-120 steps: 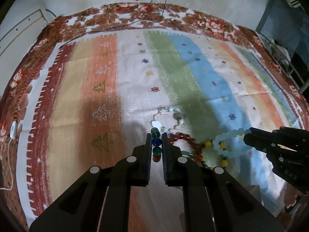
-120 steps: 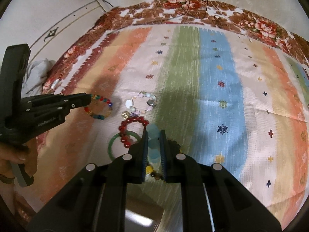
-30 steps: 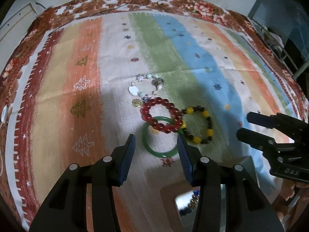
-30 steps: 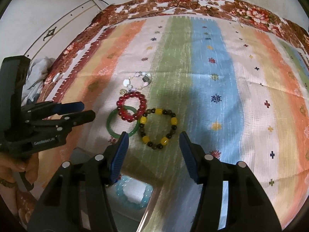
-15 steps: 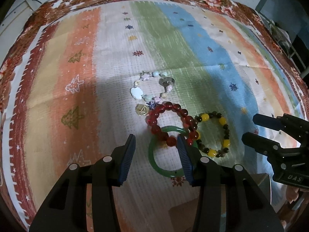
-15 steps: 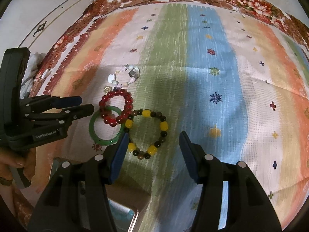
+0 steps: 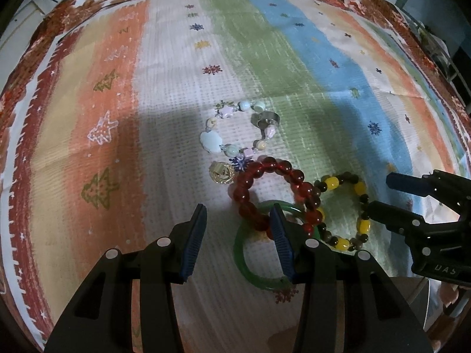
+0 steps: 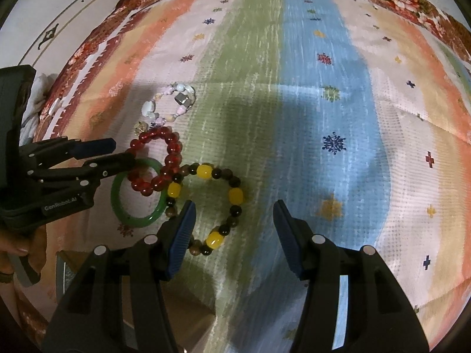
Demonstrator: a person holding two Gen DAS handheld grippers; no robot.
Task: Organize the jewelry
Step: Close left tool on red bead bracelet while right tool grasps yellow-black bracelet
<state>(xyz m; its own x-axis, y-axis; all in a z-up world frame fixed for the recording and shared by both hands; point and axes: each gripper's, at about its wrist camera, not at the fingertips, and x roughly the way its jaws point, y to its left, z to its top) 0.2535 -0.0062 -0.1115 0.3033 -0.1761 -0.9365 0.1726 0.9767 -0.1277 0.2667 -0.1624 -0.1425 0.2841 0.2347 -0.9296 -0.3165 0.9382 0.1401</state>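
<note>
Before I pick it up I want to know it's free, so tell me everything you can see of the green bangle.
The green bangle is a plain, smooth, closed ring, glossy and translucent like jade or glass. It lies flat on the striped cloth, nearest of the pieces to both cameras. The red bead bracelet lies across its far rim, so it is not free. The yellow and dark bead bracelet sits right beside it; contact is unclear. One finger of the open left gripper crosses its rim in the left wrist view; contact is unclear.

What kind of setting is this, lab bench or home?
Probably a home: a striped cloth with a floral border is spread out, bracelets like the red bead bracelet and green bangle lie loose, and a white panelled door stands behind.
</note>
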